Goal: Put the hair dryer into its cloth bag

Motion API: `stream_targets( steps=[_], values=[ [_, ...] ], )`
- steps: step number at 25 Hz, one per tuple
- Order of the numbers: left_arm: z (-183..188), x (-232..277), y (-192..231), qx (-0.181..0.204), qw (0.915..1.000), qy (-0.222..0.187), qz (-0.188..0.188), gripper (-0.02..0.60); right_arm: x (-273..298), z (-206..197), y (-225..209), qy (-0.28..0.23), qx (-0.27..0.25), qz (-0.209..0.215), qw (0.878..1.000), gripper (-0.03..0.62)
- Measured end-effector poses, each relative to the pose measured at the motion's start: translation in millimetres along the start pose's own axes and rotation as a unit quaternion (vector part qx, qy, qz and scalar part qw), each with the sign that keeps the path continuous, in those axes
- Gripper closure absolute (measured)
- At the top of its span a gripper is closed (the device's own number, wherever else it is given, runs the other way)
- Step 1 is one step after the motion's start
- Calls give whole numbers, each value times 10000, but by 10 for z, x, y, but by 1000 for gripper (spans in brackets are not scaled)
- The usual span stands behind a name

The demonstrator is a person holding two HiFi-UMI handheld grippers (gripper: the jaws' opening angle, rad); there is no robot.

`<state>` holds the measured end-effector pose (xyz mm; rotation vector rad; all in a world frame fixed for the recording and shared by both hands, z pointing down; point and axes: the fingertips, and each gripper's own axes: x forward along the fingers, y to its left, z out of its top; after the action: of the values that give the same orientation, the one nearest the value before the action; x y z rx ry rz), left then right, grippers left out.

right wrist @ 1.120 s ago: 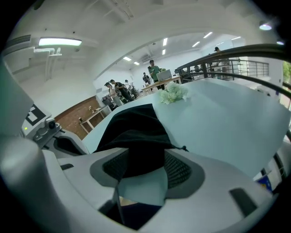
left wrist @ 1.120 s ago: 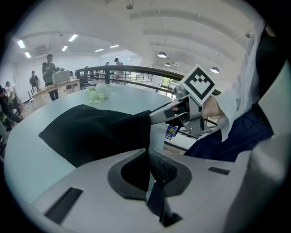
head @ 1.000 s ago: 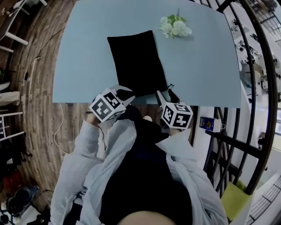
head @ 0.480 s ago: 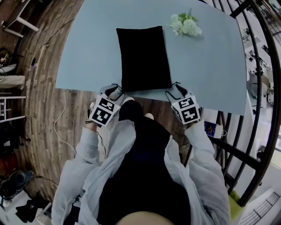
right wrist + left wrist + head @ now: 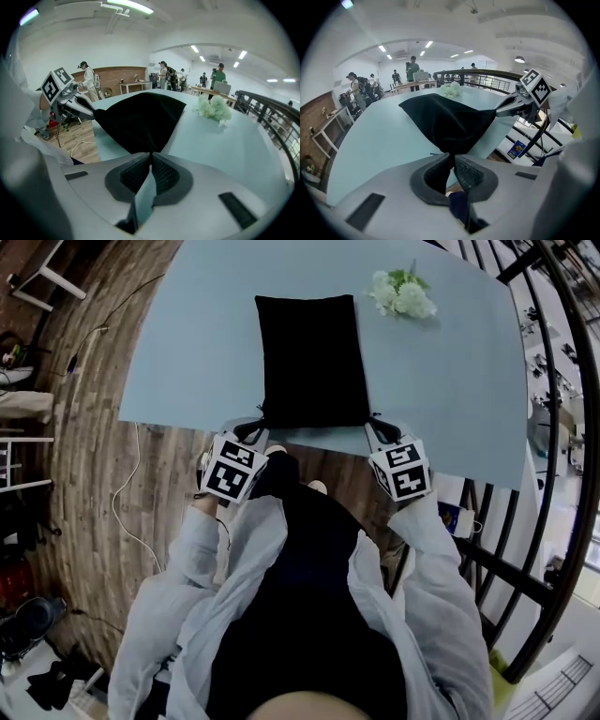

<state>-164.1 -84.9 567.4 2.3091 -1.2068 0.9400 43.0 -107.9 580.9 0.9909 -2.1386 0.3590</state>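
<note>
A black cloth bag (image 5: 311,360) lies flat on the pale blue table (image 5: 187,343), its near edge along the table's front edge. My left gripper (image 5: 255,428) pinches the bag's near left corner, and its jaws have just been closing on the cloth (image 5: 451,157). My right gripper (image 5: 376,430) pinches the near right corner, where its jaws have also just closed on cloth (image 5: 150,154). Each gripper view shows the bag (image 5: 445,122) (image 5: 140,119) stretched between the two grippers. No hair dryer shows anywhere.
White artificial flowers (image 5: 403,294) lie at the table's far right, beyond the bag. A black metal railing (image 5: 553,427) curves along the right. Wood floor with a cable (image 5: 122,512) lies at left. Several people stand at desks in the background (image 5: 412,70).
The bag lay skewed a second ago and now lies square to the table's front edge. Both grippers moved apart from the middle of its near edge to its two near corners.
</note>
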Motion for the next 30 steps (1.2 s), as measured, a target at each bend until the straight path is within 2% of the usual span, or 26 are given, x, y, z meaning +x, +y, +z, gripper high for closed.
stream_targets(
  steps=[4, 7, 10, 15, 19, 21, 24, 25, 26, 27, 30],
  values=[
    [37, -131, 59, -349, 9994, -54, -1, 545, -164, 167, 73, -213, -344, -127, 9991, 572],
    [-182, -82, 42, -630, 9975, 283, -129, 546, -117, -20, 217, 228, -502, -22, 9985, 572],
    [-424, -4, -33, -631, 9959, 609, -213, 546, -5, -294, 321, 677, -506, 91, 9964, 572],
    [-479, 30, -37, -823, 9939, 624, -399, 546, 30, -361, 321, 717, -470, 116, 9963, 572],
    [-473, 39, -56, -752, 9954, 436, -414, 543, 40, -371, 294, 602, -187, 109, 9980, 565],
    [-478, 33, -57, -962, 9942, 290, -386, 543, 27, -369, 267, 472, -76, 17, 9989, 536],
    [-536, -13, -52, -1264, 9909, 337, -329, 535, -69, -417, 253, 376, 94, -68, 9992, 487],
    [-569, -40, -34, -1285, 9906, 382, -271, 511, -98, -430, 257, 331, 180, -47, 9993, 475],
    [-602, -70, -18, -1291, 9905, 419, -235, 448, -122, -437, 263, 276, 281, -4, 9992, 462],
    [-628, -101, -15, -1308, 9901, 439, -245, 430, -147, -438, 268, 211, 387, 50, 9990, 451],
    [-647, -233, -99, -1489, 9870, 386, -463, 430, -280, -441, 313, 0, 747, 238, 9969, 406]
  ],
)
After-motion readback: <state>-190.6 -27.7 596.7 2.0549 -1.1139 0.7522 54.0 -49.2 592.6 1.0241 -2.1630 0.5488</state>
